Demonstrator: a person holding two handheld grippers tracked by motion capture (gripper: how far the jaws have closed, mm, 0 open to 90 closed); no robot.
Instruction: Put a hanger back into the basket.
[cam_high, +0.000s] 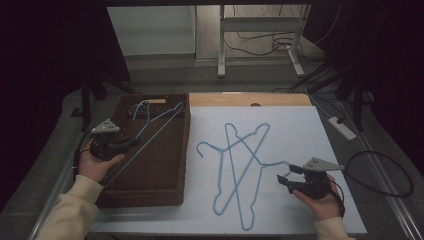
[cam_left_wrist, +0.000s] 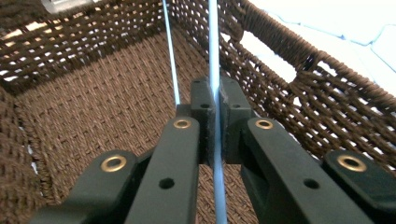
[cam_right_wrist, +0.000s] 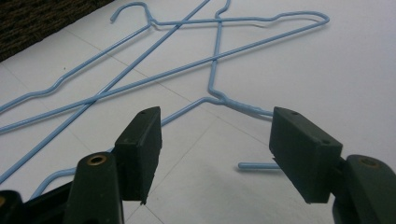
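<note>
Clamping a thin blue wire hanger (cam_left_wrist: 214, 56) between its pads, the left gripper (cam_high: 131, 142) hangs over the brown woven basket (cam_high: 172, 165), its jaws pressed together on the wire so that no gap shows beside it in the left gripper view. The gripped wire runs straight ahead of the jaws toward the basket's far wall, and a second strand of the same hanger slants up just to the left of them; in the high view the hanger stretches from behind the left hand (cam_high: 97, 162), across the basket, to its far corner. The right gripper (cam_high: 286, 176) rests low on the white table sheet (cam_high: 300, 125) with its jaws standing wide apart and nothing pressed between them. Two more blue hangers (cam_high: 240, 165) lie crossed on the sheet ahead of those jaws; the hook end of the nearer one (cam_right_wrist: 259, 165) sits just in front of the right jaw pad, while the crossed frames spread farther out beyond both pads.
</note>
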